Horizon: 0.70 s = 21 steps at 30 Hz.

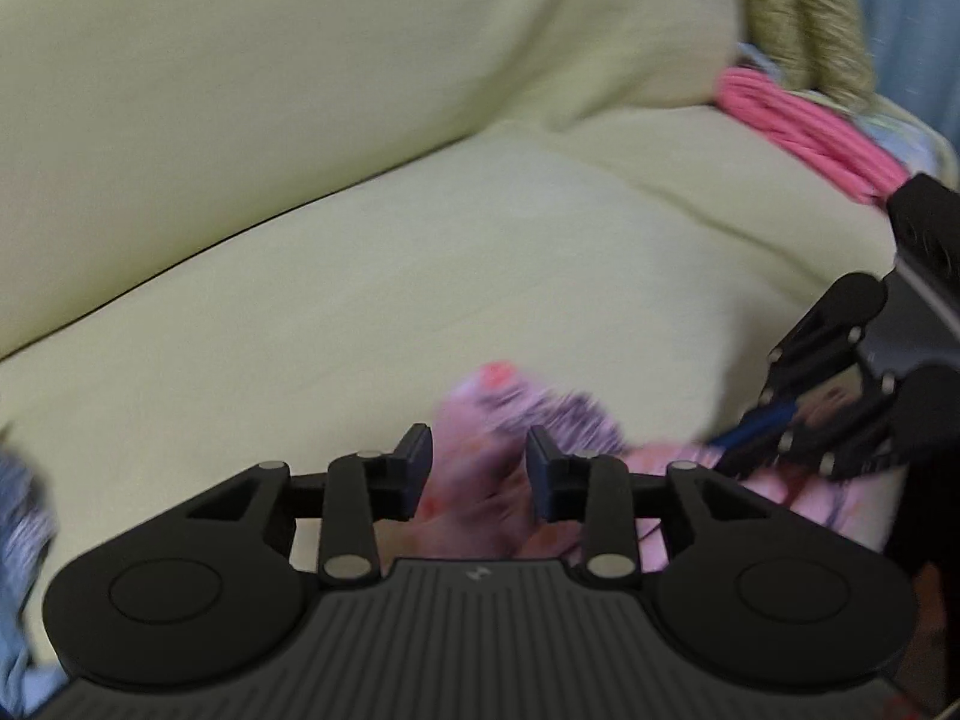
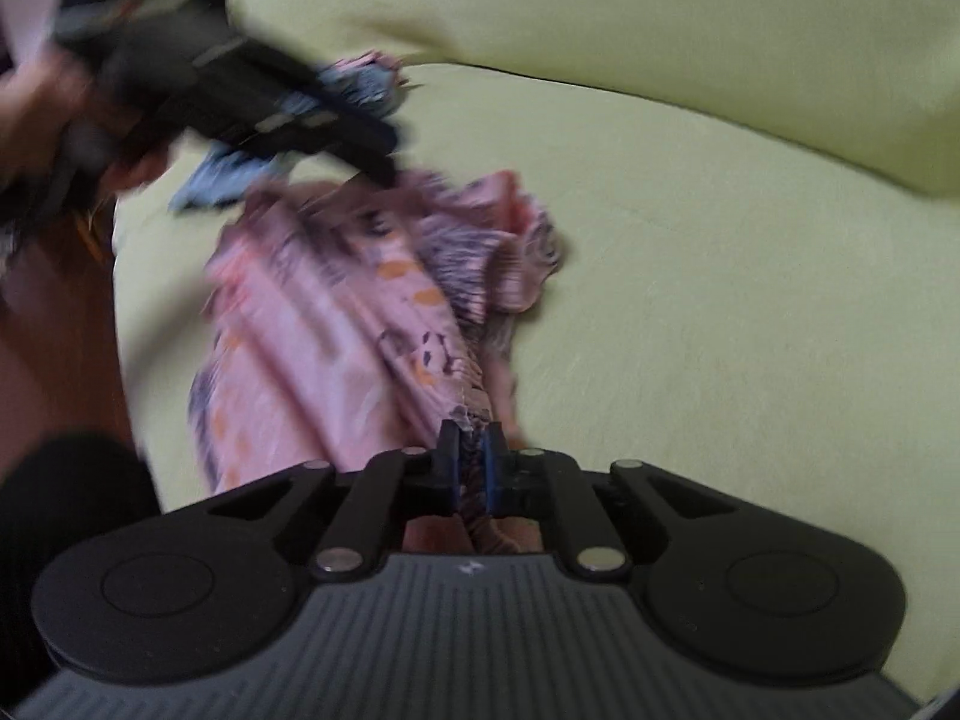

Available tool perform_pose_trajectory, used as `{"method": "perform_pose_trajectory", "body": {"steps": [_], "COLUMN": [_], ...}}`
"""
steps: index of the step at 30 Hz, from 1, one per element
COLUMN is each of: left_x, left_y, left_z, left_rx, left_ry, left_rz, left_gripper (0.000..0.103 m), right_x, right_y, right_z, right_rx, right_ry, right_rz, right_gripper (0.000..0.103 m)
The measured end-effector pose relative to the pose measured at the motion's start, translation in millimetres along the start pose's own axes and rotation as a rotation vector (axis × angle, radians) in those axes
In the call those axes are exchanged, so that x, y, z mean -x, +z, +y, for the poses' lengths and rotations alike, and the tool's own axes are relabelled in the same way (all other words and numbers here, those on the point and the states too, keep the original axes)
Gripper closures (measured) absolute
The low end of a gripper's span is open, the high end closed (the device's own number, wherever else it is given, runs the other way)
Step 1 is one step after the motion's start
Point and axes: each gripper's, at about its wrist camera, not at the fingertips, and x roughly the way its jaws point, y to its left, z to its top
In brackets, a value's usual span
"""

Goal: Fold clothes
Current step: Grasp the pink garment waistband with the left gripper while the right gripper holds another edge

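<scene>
Left wrist view: left gripper has jaws parted, blurred pink printed garment lying between and under the fingers; whether the pads touch the cloth cannot be told. Garment is soft, crumpled, with dark striped patches. It sits on a yellow-green sofa seat cushion, smooth matte fabric, with a puffy back cushion behind. Pink ribbed cloth bunched at the far right. Right gripper comes in from the right, black linkage, blue pads at the garment edge.

Right wrist view: right gripper clenched on a gathered pleated edge of the pink garment, which stretches away over the seat cushion. Orange and dark prints, ruffled hem. Left gripper, motion-blurred, at the garment's far end. Blue cloth beside it.
</scene>
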Motion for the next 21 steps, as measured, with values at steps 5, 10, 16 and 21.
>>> {"method": "perform_pose_trajectory", "body": {"steps": [5, 10, 16, 21], "left_x": [-39.0, -66.1, -71.3, -48.4], "left_y": [22.6, 23.5, 12.5, 6.7], "left_z": [-36.3, -48.5, -63.2, -43.0], "left_rx": [-0.121, -0.180, -0.251, -0.178], "left_ry": [-0.169, -0.198, -0.206, -0.134], "left_rz": [0.101, 0.219, 0.323, 0.268], "left_gripper": [0.058, 0.058, 0.084, 0.102], "right_x": [30.7, 55.5, 64.7, 78.3], "right_y": [-32.3, -48.4, -53.7, -50.3], "right_z": [18.2, 31.5, 24.0, -10.1], "right_rx": [0.111, 0.108, 0.039, -0.077], "right_ry": [-0.039, 0.017, 0.064, -0.008], "right_rz": [0.025, 0.034, 0.025, -0.025], "right_gripper": [0.097, 0.097, 0.087, 0.072]}}
